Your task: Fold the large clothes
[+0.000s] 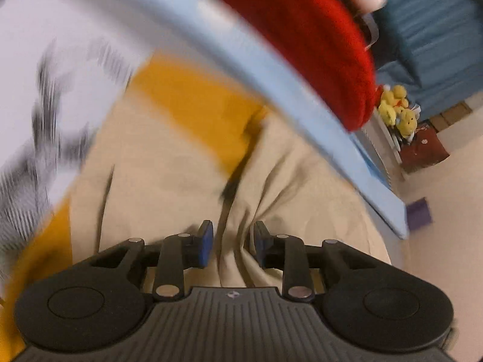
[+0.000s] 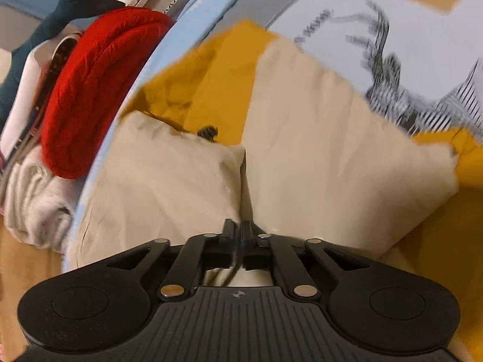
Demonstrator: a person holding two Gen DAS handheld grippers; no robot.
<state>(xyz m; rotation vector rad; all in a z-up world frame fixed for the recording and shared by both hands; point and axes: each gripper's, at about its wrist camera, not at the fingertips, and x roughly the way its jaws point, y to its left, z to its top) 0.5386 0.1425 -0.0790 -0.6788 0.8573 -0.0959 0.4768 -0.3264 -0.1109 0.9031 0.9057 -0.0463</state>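
Note:
A beige garment with mustard-yellow panels lies on a white bed sheet with a black print. In the left wrist view my left gripper has its blue pads a little apart, with a bunched ridge of the beige cloth squeezed between them and creases running into the gap. In the right wrist view the beige garment lies folded over its yellow part. My right gripper has its jaws almost together, pinching a fold of the beige cloth.
A light blue bed edge runs past the garment. Beyond it lie a red knitted cloth, a white towel pile and teal bedding. Yellow plush toys and a dark red bag stand on the floor.

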